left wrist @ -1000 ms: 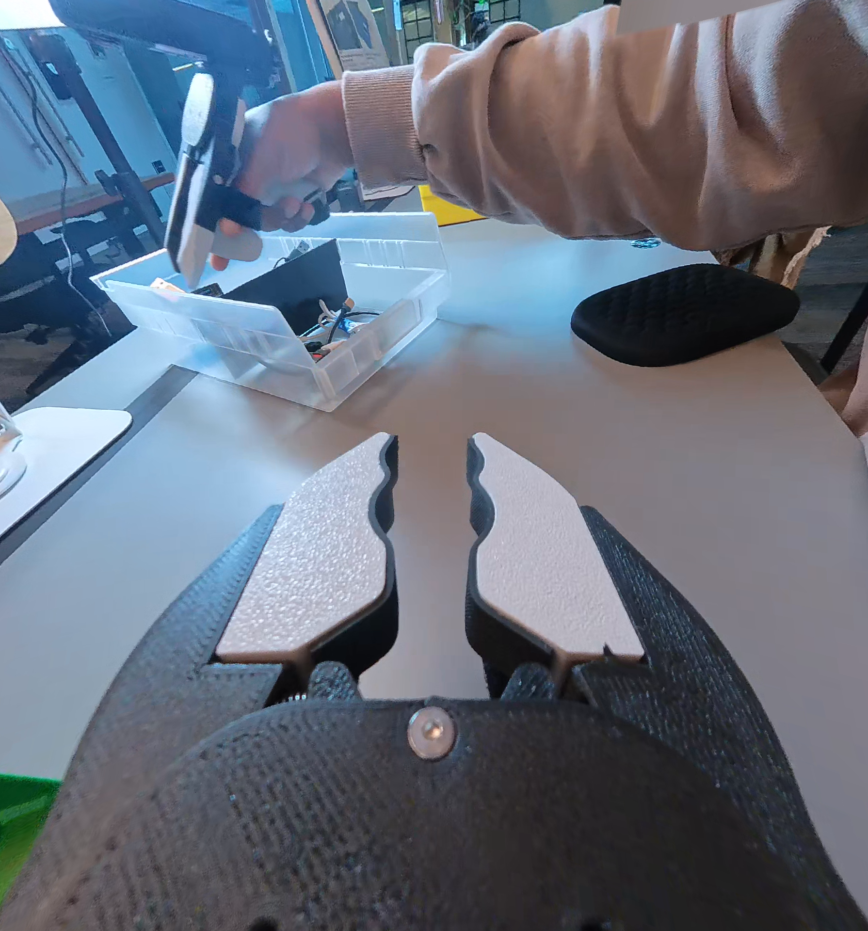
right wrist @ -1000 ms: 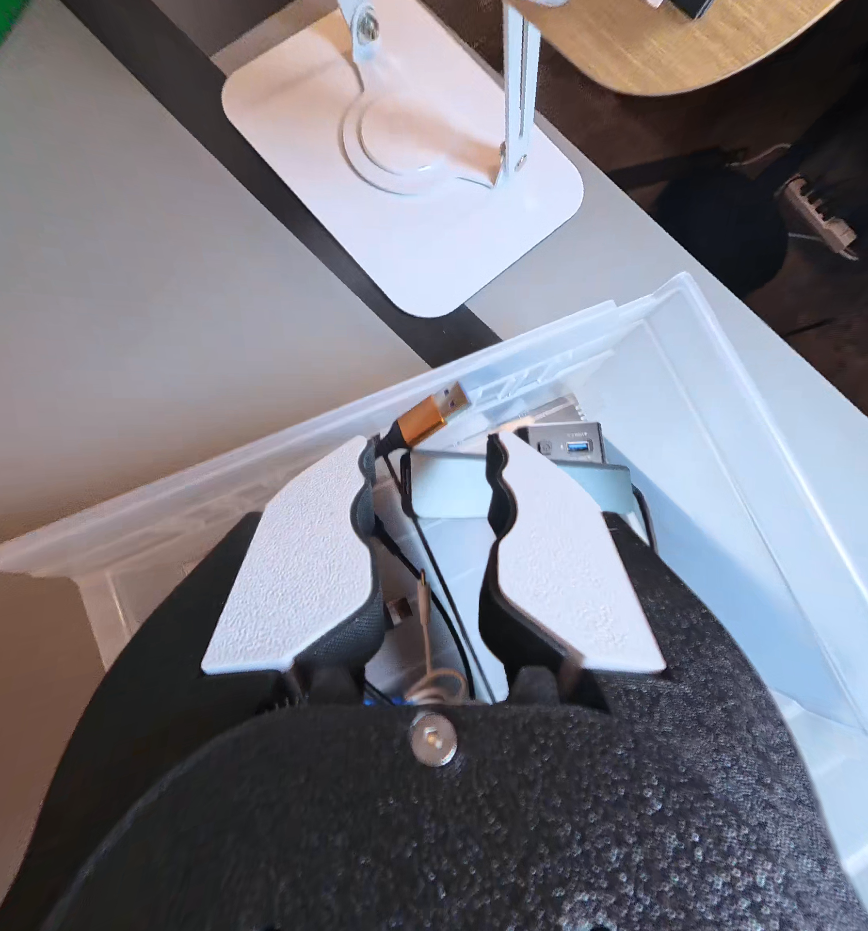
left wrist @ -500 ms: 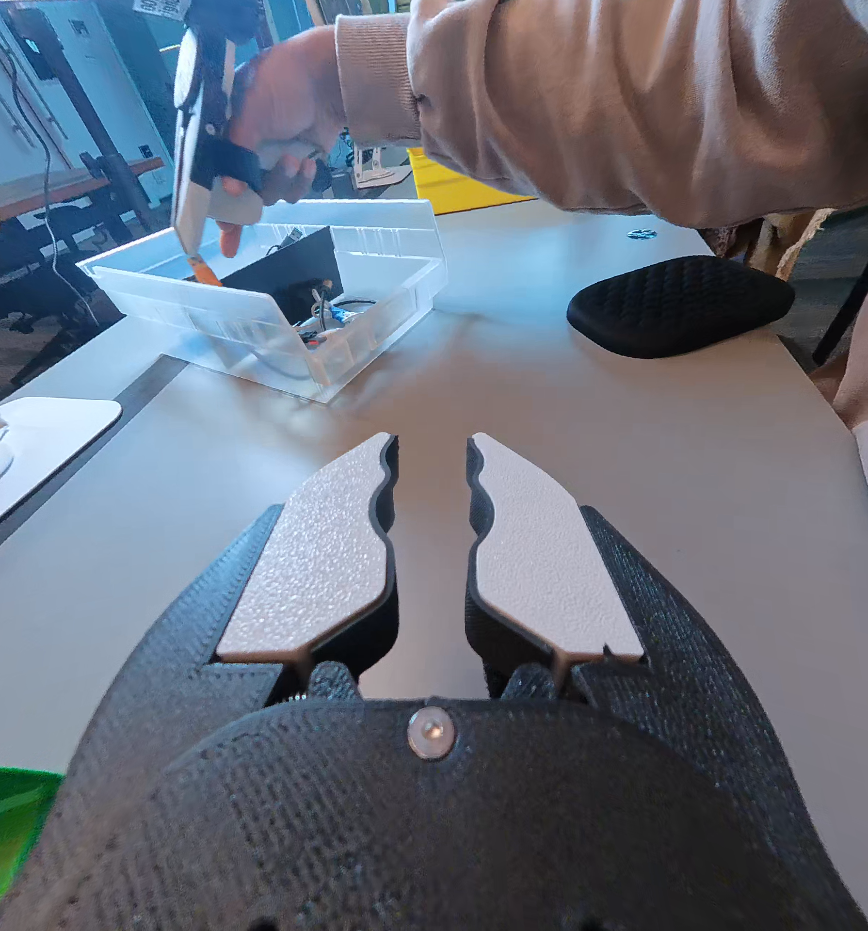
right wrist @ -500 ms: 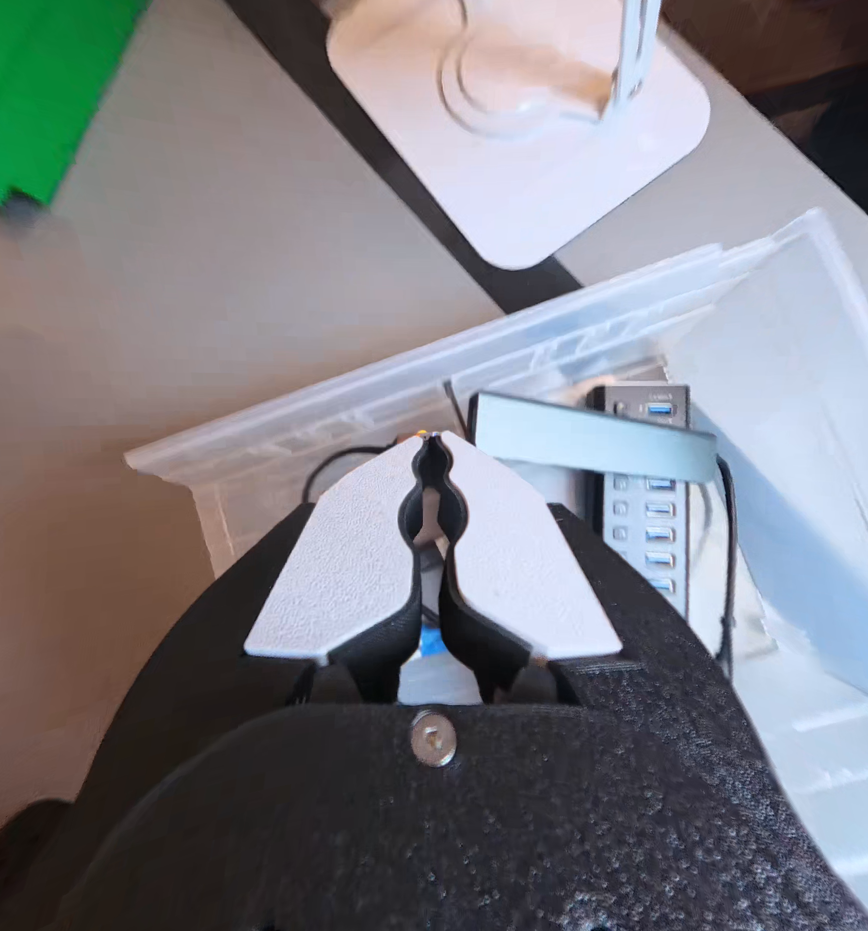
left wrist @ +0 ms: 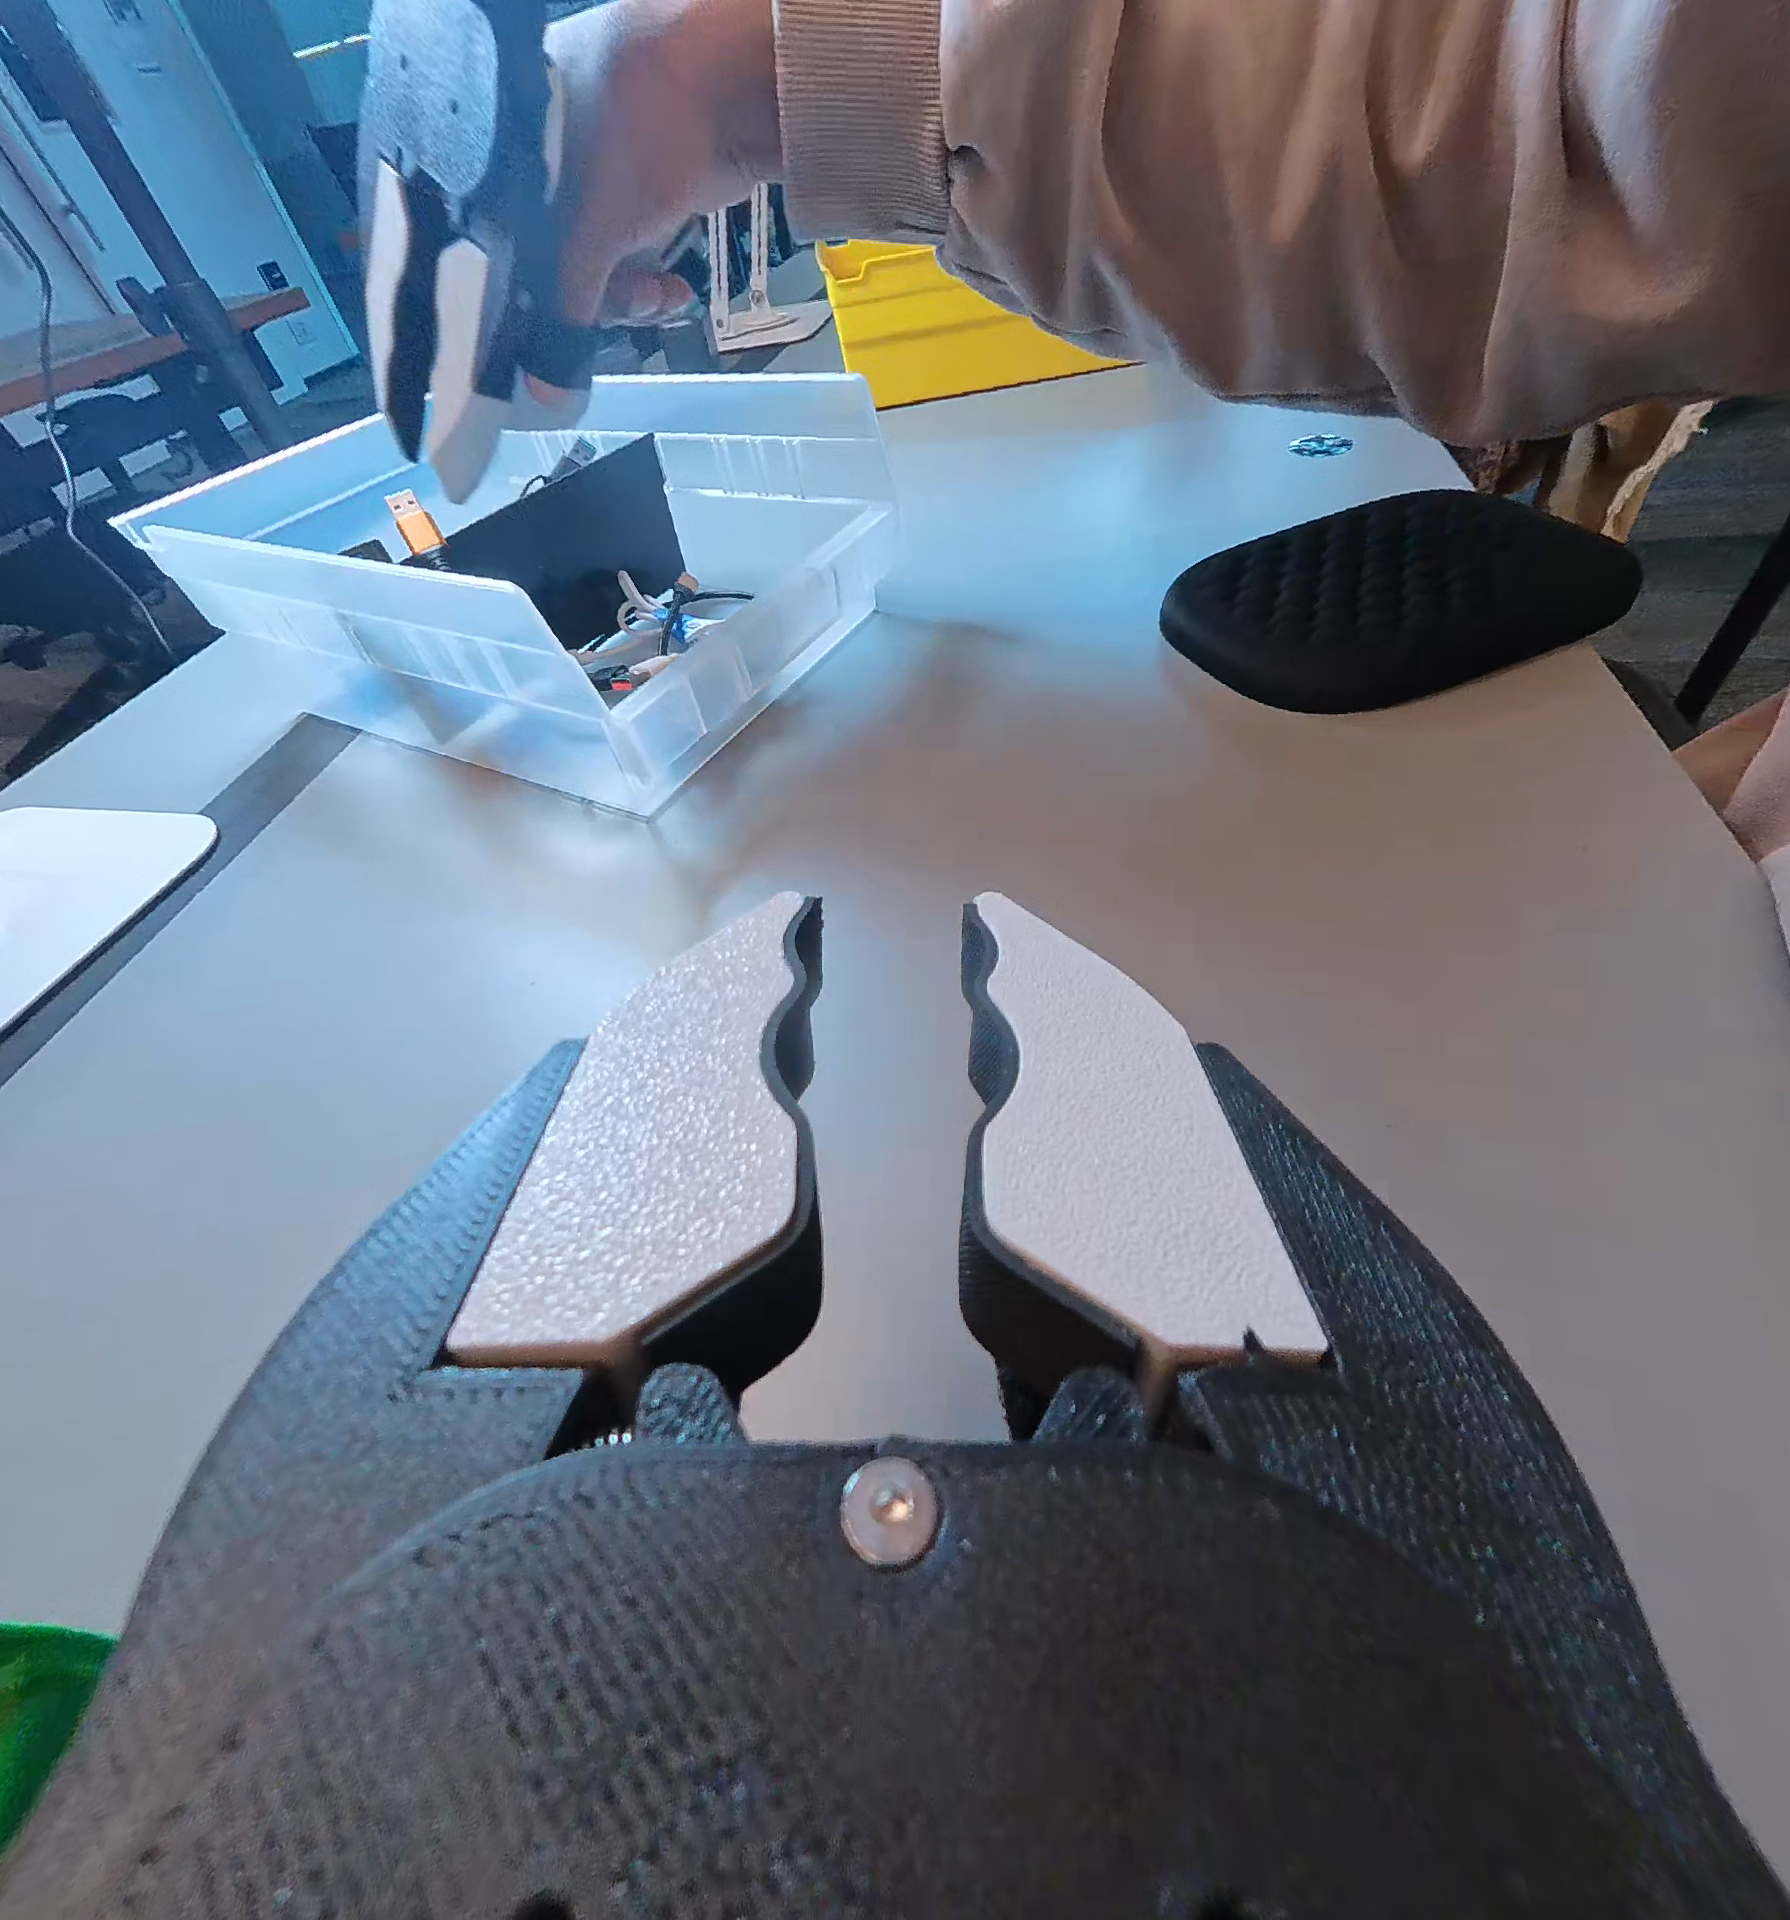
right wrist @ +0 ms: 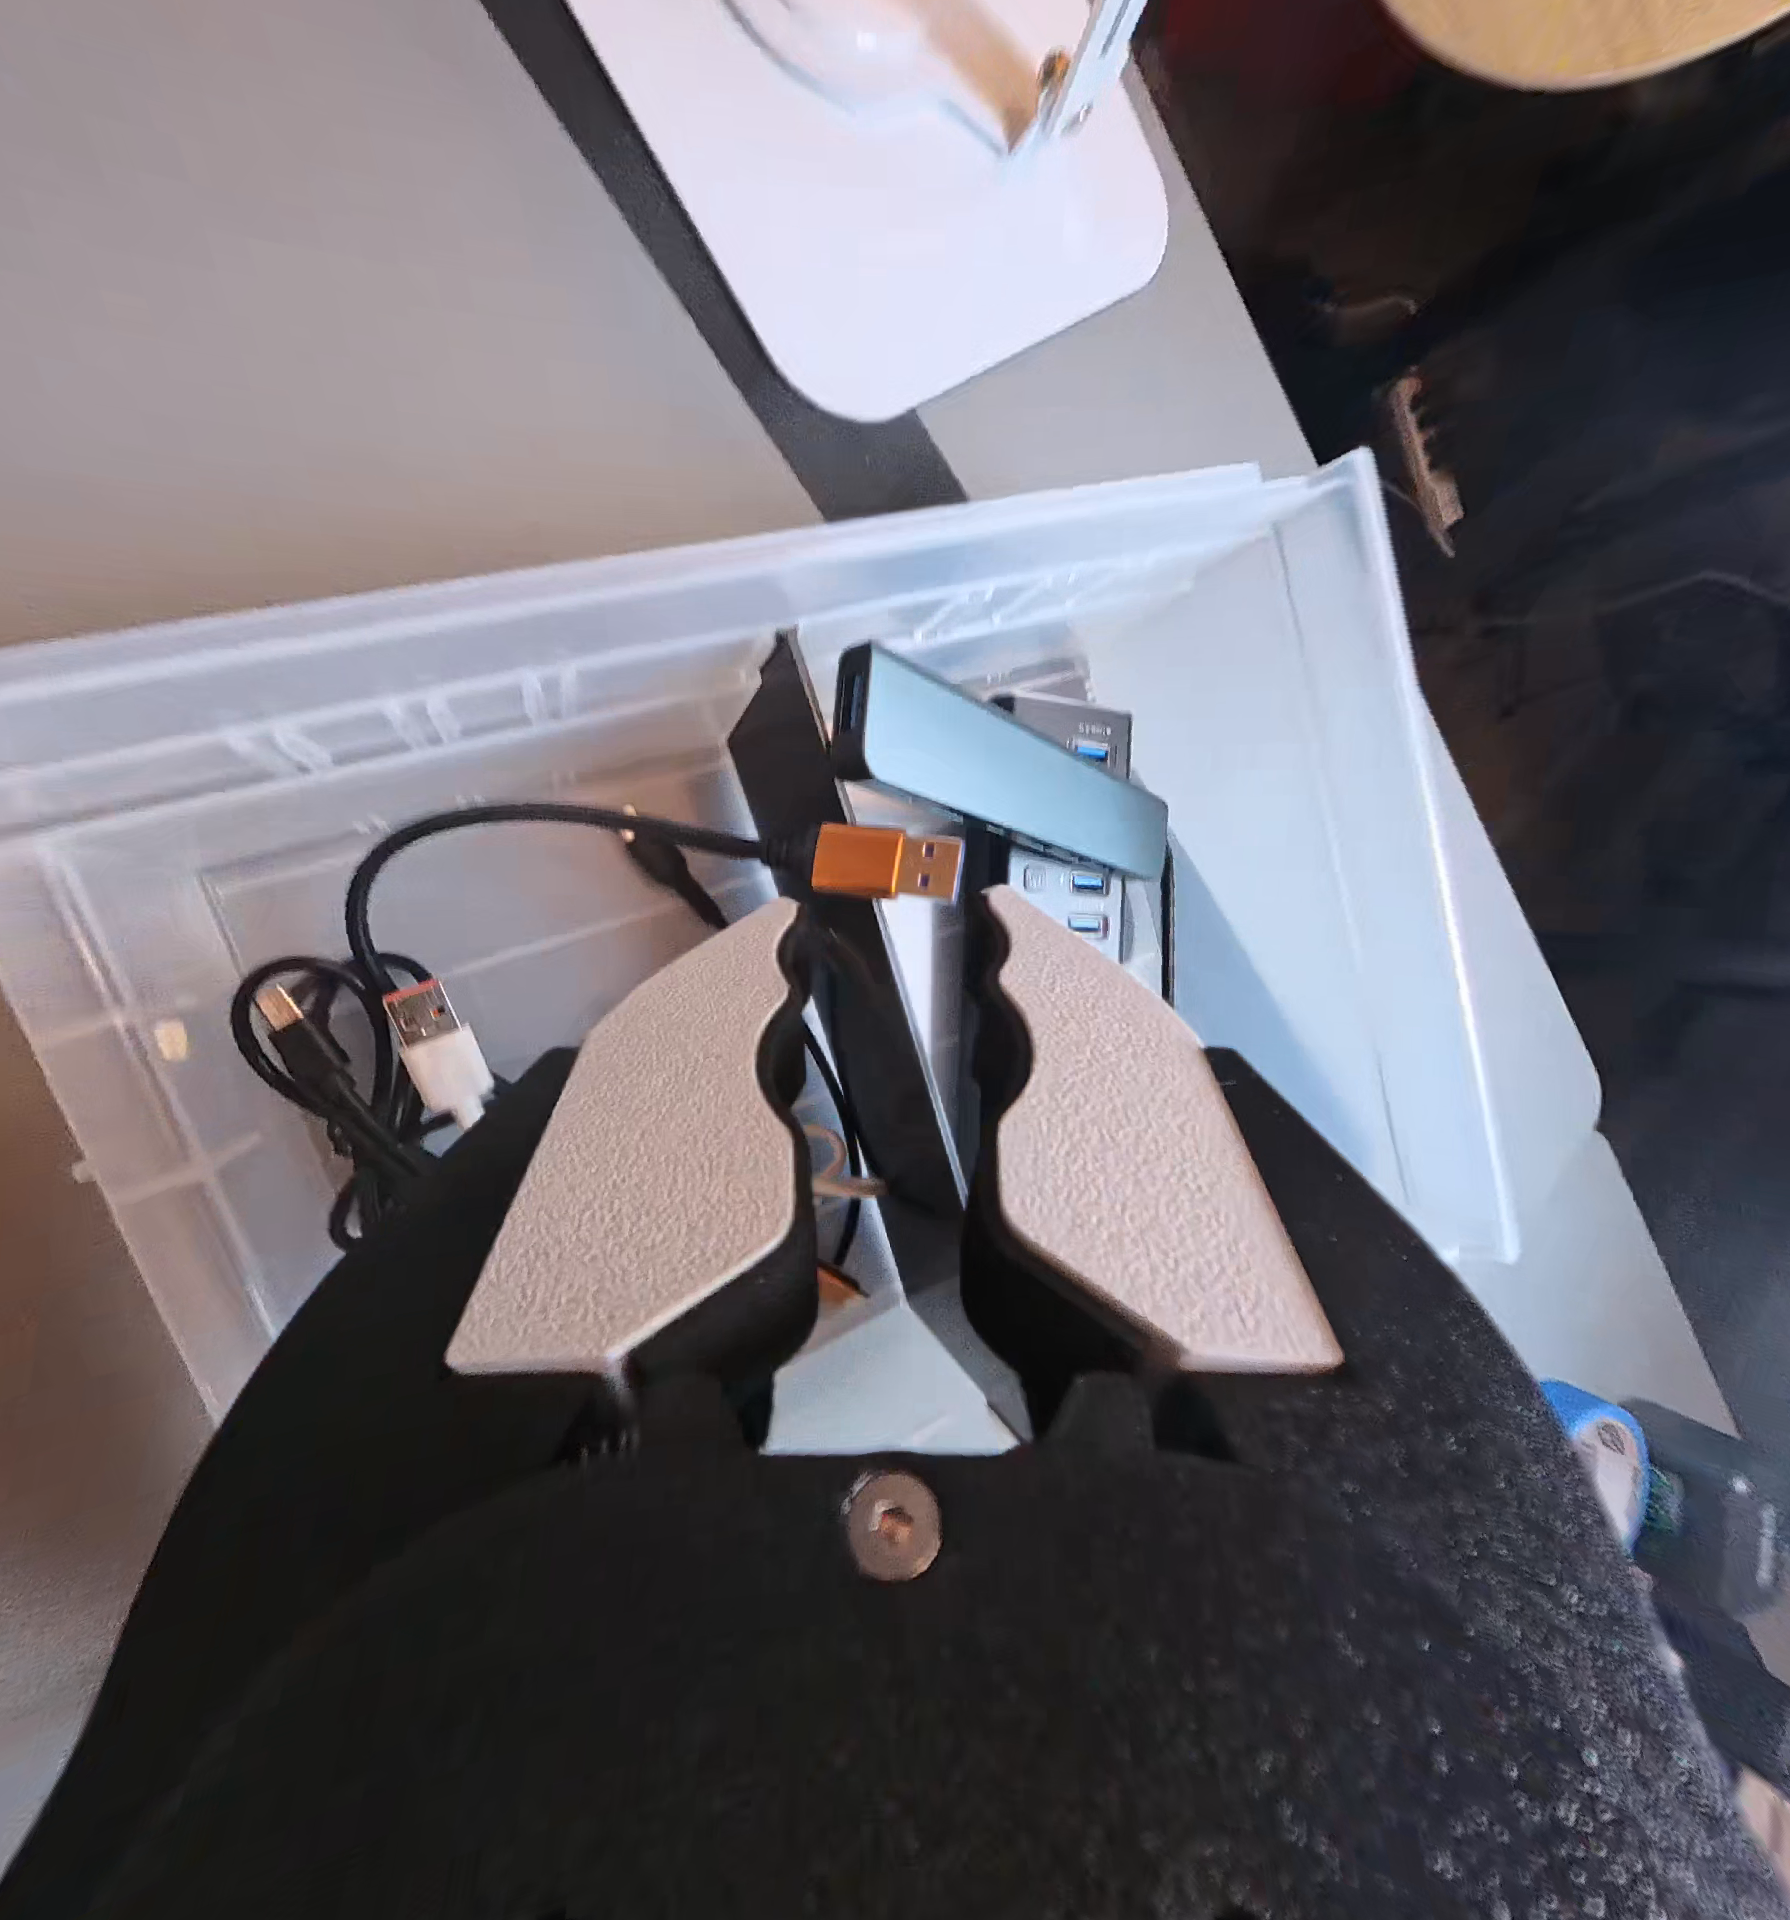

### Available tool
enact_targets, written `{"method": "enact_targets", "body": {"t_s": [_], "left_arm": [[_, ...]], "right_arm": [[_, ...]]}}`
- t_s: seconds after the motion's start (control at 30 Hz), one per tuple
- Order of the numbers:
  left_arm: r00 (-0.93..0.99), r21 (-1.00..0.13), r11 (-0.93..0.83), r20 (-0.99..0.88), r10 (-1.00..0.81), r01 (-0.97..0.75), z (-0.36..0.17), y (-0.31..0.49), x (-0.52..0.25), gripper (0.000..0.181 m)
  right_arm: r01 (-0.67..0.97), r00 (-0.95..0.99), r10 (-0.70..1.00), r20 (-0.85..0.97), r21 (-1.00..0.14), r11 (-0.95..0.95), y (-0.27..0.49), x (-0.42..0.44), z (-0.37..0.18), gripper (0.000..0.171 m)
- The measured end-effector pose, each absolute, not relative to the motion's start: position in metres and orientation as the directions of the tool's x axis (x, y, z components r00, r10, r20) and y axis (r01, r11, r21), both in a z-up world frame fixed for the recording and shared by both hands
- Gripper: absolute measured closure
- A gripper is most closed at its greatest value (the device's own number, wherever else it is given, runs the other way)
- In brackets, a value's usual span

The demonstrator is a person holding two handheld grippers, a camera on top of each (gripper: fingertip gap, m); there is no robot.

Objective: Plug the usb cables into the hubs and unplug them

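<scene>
Above the clear plastic bin (right wrist: pixel 662 613), the right gripper (right wrist: pixel 891 914) hangs open, empty, near an orange-sleeved USB plug (right wrist: pixel 886 864). Over the grey tabletop (left wrist: pixel 1286 935), the left gripper (left wrist: pixel 891 914) is parted and empty.

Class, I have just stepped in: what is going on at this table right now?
A person holds two handheld grippers. The right gripper, open and empty, hovers over a clear plastic bin holding a slim grey USB hub, loose black cables and an orange-shelled USB plug lying just beyond its fingertips, unplugged. The left gripper hangs open above the bare grey table, holding nothing.
</scene>
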State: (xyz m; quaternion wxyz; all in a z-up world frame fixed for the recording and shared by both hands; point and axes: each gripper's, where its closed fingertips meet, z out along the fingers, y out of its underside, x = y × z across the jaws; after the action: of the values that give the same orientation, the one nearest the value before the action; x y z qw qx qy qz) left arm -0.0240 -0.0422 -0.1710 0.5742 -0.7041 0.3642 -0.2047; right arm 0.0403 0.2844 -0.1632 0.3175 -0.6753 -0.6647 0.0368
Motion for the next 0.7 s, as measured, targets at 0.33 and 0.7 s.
{"method": "enact_targets", "body": {"t_s": [0.33, 0.7], "left_arm": [[0.647, -0.952, -0.085, -0.132, -0.751, -0.293, -0.175, -0.043, -0.026, 0.155], [0.630, -0.942, -0.099, -0.134, -0.765, -0.321, -0.182, -0.045, -0.024, 0.155]], "right_arm": [[0.886, 0.126, 0.951, 0.283, -0.463, 0.020, 0.297, 0.002, -0.184, 0.149], [0.903, 0.193, 0.959, 0.209, -0.420, -0.091, 0.318, 0.001, -0.195, 0.160]]}}
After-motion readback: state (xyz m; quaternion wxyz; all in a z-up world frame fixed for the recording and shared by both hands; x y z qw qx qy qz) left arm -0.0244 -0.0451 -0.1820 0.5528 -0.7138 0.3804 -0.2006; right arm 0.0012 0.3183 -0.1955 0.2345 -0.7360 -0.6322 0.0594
